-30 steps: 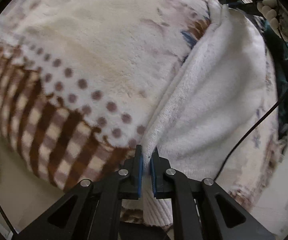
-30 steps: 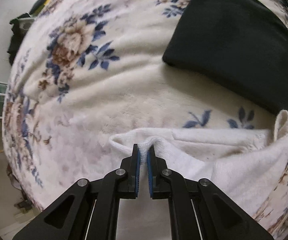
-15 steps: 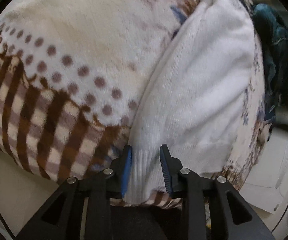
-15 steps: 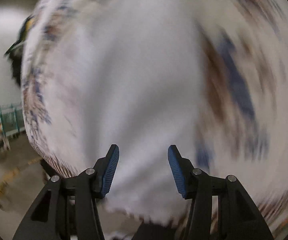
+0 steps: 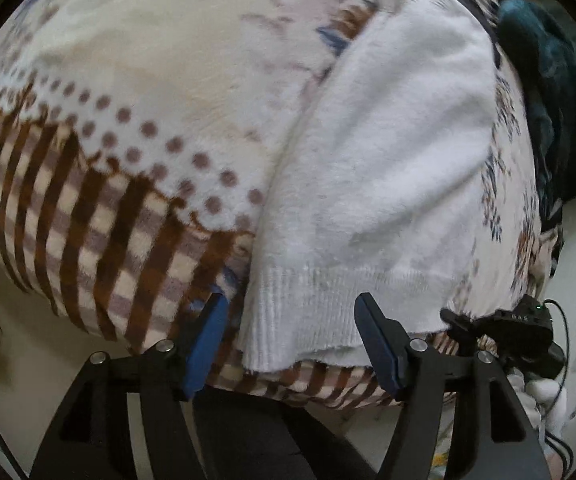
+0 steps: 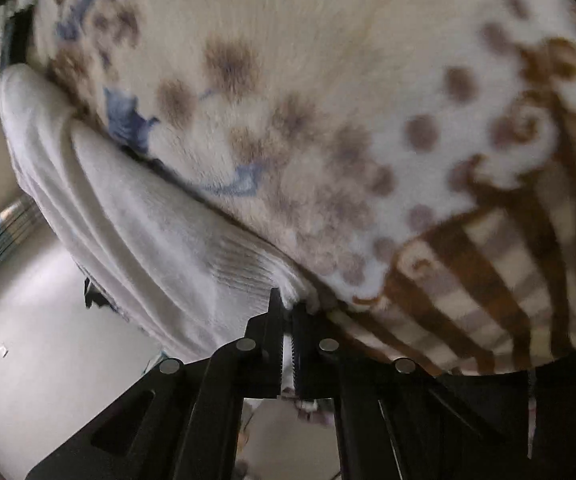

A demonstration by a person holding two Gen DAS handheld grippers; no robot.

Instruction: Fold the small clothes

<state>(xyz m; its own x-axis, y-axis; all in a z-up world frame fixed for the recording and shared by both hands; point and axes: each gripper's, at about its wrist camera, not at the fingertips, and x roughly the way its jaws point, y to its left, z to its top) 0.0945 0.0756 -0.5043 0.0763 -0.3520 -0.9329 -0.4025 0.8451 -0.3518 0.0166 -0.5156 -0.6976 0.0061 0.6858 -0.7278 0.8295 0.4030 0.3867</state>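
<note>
Jaws first: your left gripper [image 5: 290, 334] stands wide open, its two blue pads either side of the ribbed hem of the white knitted garment [image 5: 376, 184] and not touching it, while your right gripper [image 6: 288, 307] is pinched tight on a ribbed corner of that same garment [image 6: 128, 216]. The garment lies folded lengthwise on a fleecy blanket [image 5: 136, 92] patterned with brown dots, brown checks and blue flowers, its hem hanging just over the near edge of the bed. In the left wrist view the right gripper [image 5: 500, 330] shows as a black shape at the hem's right end, with a white gloved hand [image 5: 544, 394] below it. A dark teal cloth [image 5: 556, 92] lies bunched at the far right, apart from the garment. The right wrist view is blurred, so you cannot be sure how much fabric sits between its pads. By the look of it, you are between folds: one side is gripped, the other is free. The next move likely calls for closing your left gripper on the hem's left corner, so both corners can be carried together toward the far end.
</note>
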